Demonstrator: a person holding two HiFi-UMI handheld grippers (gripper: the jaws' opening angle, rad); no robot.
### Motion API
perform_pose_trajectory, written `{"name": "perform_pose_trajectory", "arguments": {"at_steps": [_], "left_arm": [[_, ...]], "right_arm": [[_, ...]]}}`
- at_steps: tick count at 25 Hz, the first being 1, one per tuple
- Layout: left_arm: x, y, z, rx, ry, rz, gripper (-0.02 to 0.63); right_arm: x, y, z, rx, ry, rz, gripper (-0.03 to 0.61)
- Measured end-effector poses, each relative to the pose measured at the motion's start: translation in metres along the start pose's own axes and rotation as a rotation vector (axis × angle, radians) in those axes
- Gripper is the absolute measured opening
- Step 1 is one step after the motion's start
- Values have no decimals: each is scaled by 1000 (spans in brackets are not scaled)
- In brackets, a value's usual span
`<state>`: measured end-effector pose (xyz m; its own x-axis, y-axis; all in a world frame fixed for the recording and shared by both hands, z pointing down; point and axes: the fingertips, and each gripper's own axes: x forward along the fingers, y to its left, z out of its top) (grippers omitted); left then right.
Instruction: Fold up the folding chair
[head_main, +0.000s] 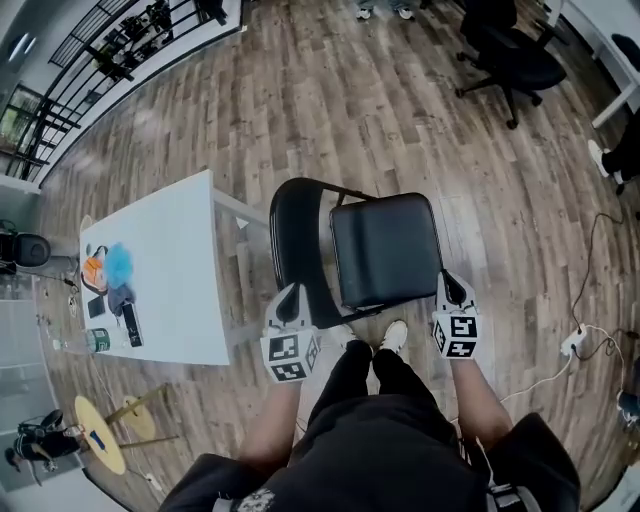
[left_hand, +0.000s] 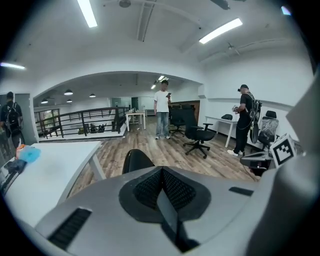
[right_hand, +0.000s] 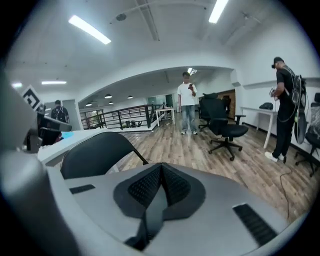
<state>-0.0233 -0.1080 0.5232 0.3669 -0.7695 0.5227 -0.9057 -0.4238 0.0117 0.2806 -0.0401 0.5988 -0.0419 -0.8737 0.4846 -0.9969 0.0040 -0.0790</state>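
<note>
Black folding chair (head_main: 385, 250) stands between left claw (head_main: 289, 293) and right claw (head_main: 449, 282), both closed, empty.

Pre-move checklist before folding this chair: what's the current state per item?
1. Folding chair unfolded, nothing on it: ok.
2. Left claw empty: ok, but shut.
3. Right claw empty: ok, also shut.
4. Claws flank the chair, one each side: ok; touching it: cannot tell.
5. Clearance between backrest and white table: cannot tell.
6. Shoes clear of the chair's front: cannot tell.
</note>
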Motion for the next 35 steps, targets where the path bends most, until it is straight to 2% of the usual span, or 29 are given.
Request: {"name": "perform_pose_trajectory", "arguments": {"at_steps": [3,6,9,12,13,15,16,18,21,24,25,28,30,32,35], "left_arm": [[11,19,-8,-4,25,43,5],[15,35,-11,-7,46,89,5],[19,57,-23,-76,98,147,6],[25,80,-38,-104,148,180,6],[28,84,-44,-120,172,169,40],[32,87,-59,-179,220,130,181],[34,87,-65,-207,238,113,233],[39,85,-74,-238,262,90,266],[47,80,-87,-278,286,59,288],[56,70,-99,-334,295,-6,305],[59,66,-102,-334,296,-23,305],[64,60,-113,-262,320,-30,304],[69,57,-127,-251,337,-32,304],[74,55,-140,-266,345,-38,304],[81,48,-146,-337,355,-67,304]], "right_arm": [[23,-3,-8,46,48,31,14],[41,-3,-25,27,116,62,14],[60,-11,-54,11,200,60,15],[80,-18,-90,34,282,68,17],[86,-20,-103,40,307,78,34],[93,-21,-129,52,362,108,145],[96,-24,-142,58,387,121,163],[105,-34,-166,82,430,132,190],[122,-52,-204,165,489,149,230],[142,-66,-251,252,564,200,282],[149,-70,-268,271,591,219,291],[168,-84,-317,323,658,270,307],[172,-94,-345,373,689,305,324],[172,-99,-366,458,707,352,330],[177,-99,-379,578,697,419,333]]}}
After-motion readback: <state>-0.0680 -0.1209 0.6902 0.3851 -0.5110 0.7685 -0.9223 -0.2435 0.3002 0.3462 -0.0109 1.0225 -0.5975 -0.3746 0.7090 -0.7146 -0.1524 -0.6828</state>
